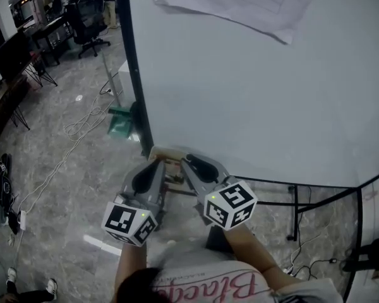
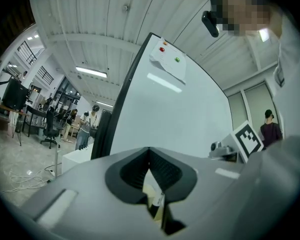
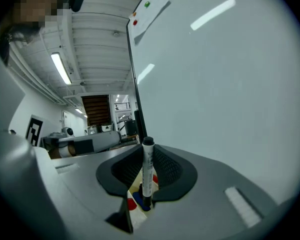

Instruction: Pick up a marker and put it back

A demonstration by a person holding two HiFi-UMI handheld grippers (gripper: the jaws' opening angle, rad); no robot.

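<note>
Right claw (image 3: 148, 154): we see its jaws clenched on the marker (image 3: 147, 176). The marker stands upright between them at the lower centre of the right gripper view, black cap uppermost. Just under the marker's lower end, a red piece (image 3: 132, 202) and a blue piece (image 3: 144, 207) lie on a cream tray (image 3: 135, 190).

Left claw (image 2: 150, 151): the jaw tips meet and grasp nothing. A pale object shows through the slit below them, and we cannot identify it.

In the head view, the left claw (image 1: 158, 164) and right claw (image 1: 187, 161) sit side by side at the lower centre, over the tray (image 1: 169, 151). The whiteboard (image 1: 259, 93) rises directly ahead of both and fills the upper right. A sheet of paper (image 1: 240, 2) hangs at its top. To the left lie floor cables (image 1: 82, 122). An office chair (image 1: 85, 21) stands at the upper left.
</note>
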